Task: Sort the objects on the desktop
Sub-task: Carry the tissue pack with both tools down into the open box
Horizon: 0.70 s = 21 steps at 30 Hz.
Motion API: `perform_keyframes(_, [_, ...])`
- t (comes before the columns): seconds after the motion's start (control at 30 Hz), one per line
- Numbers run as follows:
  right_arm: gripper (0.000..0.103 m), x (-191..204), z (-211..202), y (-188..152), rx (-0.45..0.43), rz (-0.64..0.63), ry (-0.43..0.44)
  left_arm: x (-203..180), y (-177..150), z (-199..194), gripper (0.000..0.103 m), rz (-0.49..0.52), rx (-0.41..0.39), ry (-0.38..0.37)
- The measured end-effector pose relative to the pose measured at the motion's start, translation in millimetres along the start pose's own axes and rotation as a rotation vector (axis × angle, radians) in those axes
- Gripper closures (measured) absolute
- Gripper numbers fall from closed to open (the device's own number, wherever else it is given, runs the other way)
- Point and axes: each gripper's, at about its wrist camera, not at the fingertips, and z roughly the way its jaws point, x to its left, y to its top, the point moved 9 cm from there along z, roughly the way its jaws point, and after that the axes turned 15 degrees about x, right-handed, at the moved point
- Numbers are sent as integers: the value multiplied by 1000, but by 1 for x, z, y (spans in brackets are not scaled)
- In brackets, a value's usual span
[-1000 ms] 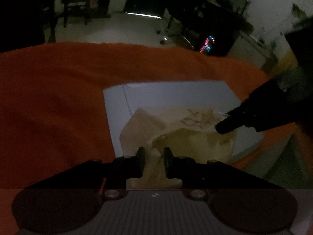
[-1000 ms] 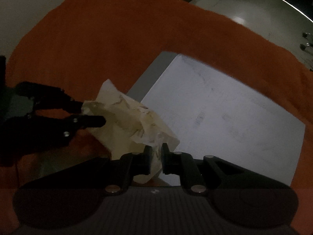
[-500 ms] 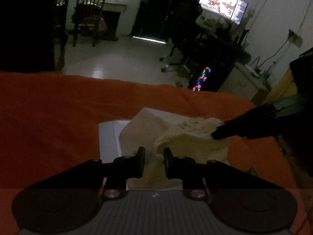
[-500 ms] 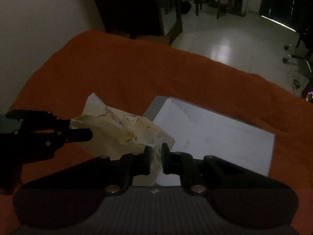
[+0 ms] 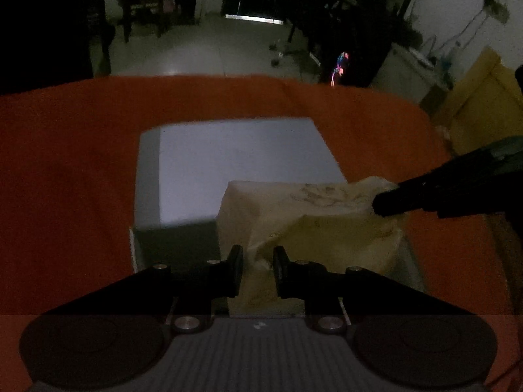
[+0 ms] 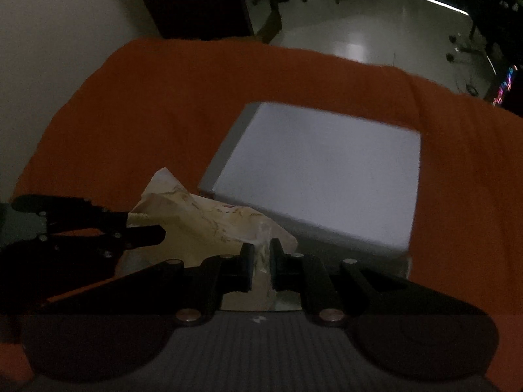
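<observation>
We hold the crumpled paper bag (image 5: 313, 222) stretched between both clamped grippers (left (image 5: 258, 269), right (image 6: 261, 266)), the white box (image 6: 320, 176) ahead.

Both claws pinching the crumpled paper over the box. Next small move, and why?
Probably carry it sideways, clear of the white box. Left claw and right claw each clamp a corner of the crumpled paper, which hangs between them over the box's near edge, above the orange cloth.

Right gripper (image 6: 261, 263) clamped on crumpled paper (image 6: 209, 219), left gripper (image 6: 143, 228) pinching other end, above orange cloth (image 6: 163, 98) w/ white box (image 6: 320, 170).
</observation>
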Motion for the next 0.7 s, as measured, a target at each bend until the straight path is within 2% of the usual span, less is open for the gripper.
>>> perform_keyframes(0.43, [92,-7,34,-72,102,33,-2,-42,-73,53,87,89,143,55])
perform_keyframes(0.7, [92,-12,65,-99,157,14,-23,-51,-97,75,87,128,208,69])
